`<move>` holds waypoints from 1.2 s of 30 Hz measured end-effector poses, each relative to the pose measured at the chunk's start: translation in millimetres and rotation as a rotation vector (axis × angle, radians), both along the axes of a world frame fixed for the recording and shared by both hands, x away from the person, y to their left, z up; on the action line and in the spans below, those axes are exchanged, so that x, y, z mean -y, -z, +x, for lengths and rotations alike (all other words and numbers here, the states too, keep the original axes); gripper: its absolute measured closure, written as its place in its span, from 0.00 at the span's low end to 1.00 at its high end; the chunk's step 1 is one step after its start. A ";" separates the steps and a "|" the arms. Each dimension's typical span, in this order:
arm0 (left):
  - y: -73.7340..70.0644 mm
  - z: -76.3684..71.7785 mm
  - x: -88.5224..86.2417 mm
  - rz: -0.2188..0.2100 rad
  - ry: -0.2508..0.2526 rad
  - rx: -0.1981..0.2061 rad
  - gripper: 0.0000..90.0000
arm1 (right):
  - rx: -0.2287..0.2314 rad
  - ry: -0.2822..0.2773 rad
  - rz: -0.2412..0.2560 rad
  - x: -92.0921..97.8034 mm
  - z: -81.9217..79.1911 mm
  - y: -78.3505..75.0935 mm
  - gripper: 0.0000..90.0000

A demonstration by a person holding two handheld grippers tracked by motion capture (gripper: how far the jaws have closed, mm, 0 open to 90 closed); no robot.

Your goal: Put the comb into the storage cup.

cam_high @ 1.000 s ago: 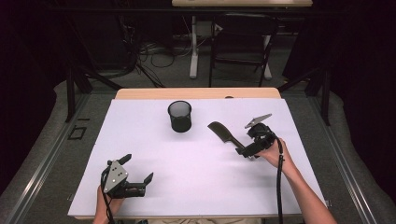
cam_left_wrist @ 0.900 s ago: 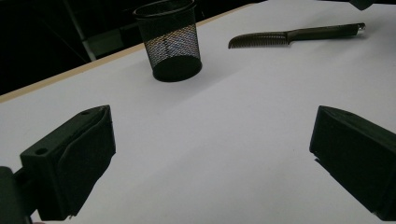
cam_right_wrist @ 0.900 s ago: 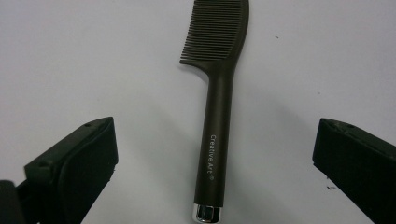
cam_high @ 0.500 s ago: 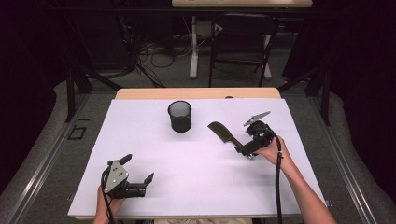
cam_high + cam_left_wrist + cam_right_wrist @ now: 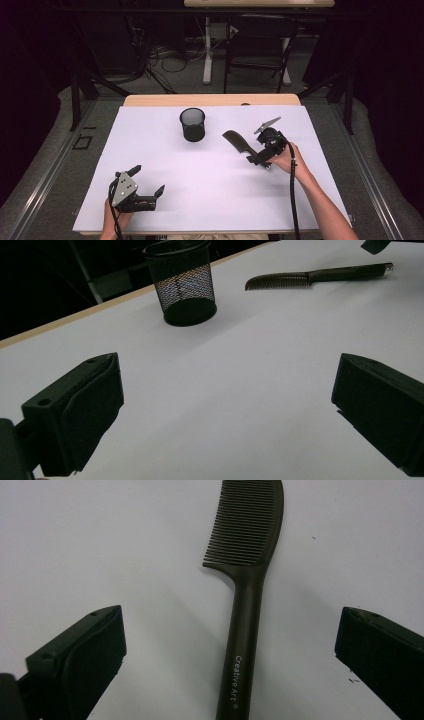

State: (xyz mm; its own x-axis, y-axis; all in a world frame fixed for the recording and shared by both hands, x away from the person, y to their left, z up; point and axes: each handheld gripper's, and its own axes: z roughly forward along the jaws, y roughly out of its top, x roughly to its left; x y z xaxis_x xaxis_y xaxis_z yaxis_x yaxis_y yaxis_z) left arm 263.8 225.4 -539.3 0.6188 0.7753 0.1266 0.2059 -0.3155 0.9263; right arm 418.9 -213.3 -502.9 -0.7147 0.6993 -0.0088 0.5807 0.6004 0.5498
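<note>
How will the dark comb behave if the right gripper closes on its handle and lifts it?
The comb lies flat, so it probably will not roll. Its slim one-piece body suggests it is light and fairly stiff. The smooth, rounded handle may slip or twist between the jaws of the right gripper.

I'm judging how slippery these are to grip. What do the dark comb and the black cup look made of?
The dark handled comb looks like moulded plastic with a matte, smooth finish: one-piece teeth and handle, with white lettering printed on the handle. The black round mesh cup looks like painted wire mesh, probably metal: light shows through its fine grid wall, and its rim and base are solid.
</note>
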 end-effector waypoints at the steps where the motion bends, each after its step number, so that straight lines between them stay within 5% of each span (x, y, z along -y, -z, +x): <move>1: 0.0 0.2 0.3 0.000 -0.001 0.000 0.00 | 0.005 -0.005 0.001 -0.8 1.2 1.5 0.00; 8: 0.3 1.1 1.1 0.005 0.003 0.000 0.00 | -0.049 -0.006 -0.017 -5.9 7.8 7.2 0.00; 19: 0.4 0.8 1.1 0.004 0.003 0.003 0.00 | -0.065 -0.002 -0.048 -13.6 19.2 9.8 0.00; 36: 0.3 1.0 0.5 0.002 0.003 0.000 0.00 | -0.122 0.031 -0.129 -23.1 25.2 16.6 0.62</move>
State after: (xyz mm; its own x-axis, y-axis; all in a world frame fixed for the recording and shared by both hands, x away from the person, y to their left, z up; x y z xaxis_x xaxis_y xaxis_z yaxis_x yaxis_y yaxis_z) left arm 264.8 224.9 -539.6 0.6213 0.7731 0.1277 0.2051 -0.3178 0.9257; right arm 444.1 -190.3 -519.4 -0.6942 0.7196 -0.0147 0.6574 0.6423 0.3939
